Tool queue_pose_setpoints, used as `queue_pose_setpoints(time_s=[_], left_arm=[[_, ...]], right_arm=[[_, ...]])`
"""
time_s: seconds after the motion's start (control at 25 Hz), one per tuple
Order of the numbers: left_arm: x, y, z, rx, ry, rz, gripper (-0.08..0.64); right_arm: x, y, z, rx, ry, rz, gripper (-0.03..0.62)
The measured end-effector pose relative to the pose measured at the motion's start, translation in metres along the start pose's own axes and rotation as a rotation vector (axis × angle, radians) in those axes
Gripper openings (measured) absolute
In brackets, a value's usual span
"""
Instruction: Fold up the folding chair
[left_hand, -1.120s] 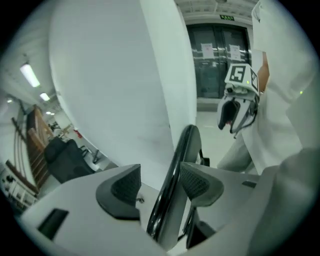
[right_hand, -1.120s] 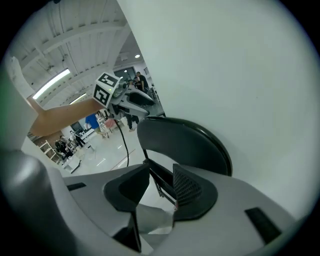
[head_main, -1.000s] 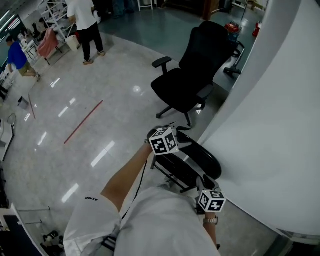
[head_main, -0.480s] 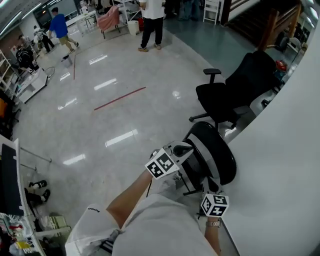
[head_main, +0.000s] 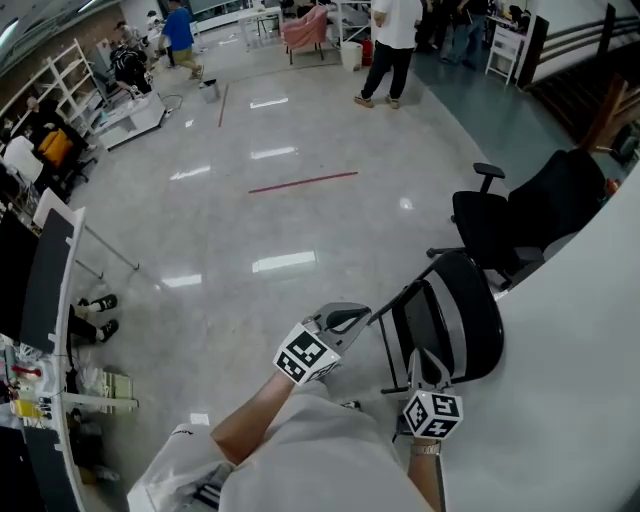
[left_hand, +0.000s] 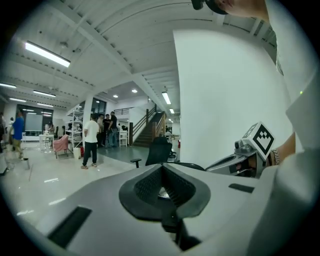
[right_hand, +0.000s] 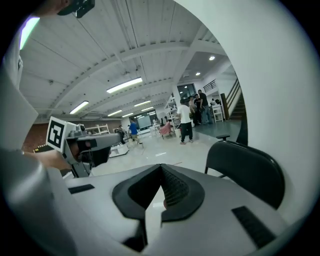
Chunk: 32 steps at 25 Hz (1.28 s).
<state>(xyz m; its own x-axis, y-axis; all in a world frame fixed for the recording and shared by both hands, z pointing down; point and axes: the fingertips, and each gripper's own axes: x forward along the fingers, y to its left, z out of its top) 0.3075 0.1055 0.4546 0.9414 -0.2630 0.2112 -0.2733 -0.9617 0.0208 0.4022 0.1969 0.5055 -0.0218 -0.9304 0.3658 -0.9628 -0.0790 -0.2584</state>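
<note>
Folding chair (head_main: 455, 320), black rounded padding, thin metal frame, left hand-held gripper (head_main: 358, 316) and right hand-held gripper (head_main: 421, 360) pressed together, empty

The floor (head_main: 250, 230) is glossy, with bright reflections. The folding chair (head_main: 460, 320) has smooth, faintly shiny black padding.

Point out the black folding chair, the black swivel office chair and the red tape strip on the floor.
black folding chair (head_main: 468, 318), head view, on its padded panel.
black swivel office chair (head_main: 552, 202), head view, on its backrest.
red tape strip (head_main: 303, 182), head view, at its middle.
</note>
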Motion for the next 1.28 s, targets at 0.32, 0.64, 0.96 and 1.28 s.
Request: queue_pose_setpoints(time_s=[0.32,0.64,0.96,1.28], left_arm=[[-0.096,0.046,-0.008,0.003,-0.011,0.255,0.011],[-0.235,0.084,-0.037,-0.086,-0.054,0.474,0.011],[-0.372,0.109,-0.069,-0.155,-0.096,0.602,0.011],[-0.47,0.114,-0.096,-0.191,-0.137,0.669,0.011]], right_arm=[[0.04,0.095,0.01,-0.08,0.002,0.208,0.006],[0.075,0.227,0.002,-0.195,0.031,0.396,0.006],[0.083,0.366,-0.018,-0.27,0.043,0.503,0.006],[0.071,0.469,-0.053,-0.319,0.047,0.573,0.006]])
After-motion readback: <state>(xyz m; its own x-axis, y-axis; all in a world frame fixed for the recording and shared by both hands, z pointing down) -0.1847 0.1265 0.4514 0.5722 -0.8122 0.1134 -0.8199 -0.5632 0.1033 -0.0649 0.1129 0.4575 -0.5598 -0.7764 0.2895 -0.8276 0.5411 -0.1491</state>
